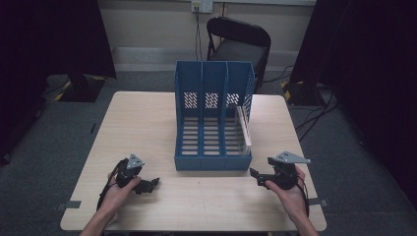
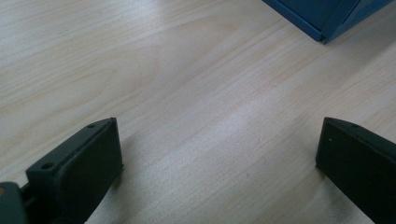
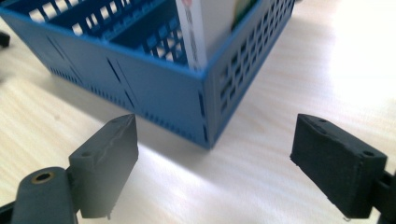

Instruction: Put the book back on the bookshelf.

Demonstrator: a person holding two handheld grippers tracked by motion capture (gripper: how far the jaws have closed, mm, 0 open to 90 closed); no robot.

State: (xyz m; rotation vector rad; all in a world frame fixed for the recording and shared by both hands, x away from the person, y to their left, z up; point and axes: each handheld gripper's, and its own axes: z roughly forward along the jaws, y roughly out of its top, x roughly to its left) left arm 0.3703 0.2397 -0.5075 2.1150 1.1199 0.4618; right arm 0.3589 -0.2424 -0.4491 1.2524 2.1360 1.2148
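High view is showing my left tool (image 1: 153, 182) and right tool (image 1: 253, 173) resting low on the wooden worktop (image 1: 147, 128), each gaping wide and gripping nothing. Between them and a little farther back, a blue three-slot file rack (image 1: 214, 118) is standing upright. A thin book (image 1: 244, 126) is leaning in its rightmost slot. My right tool is pointing at the rack's near right corner.
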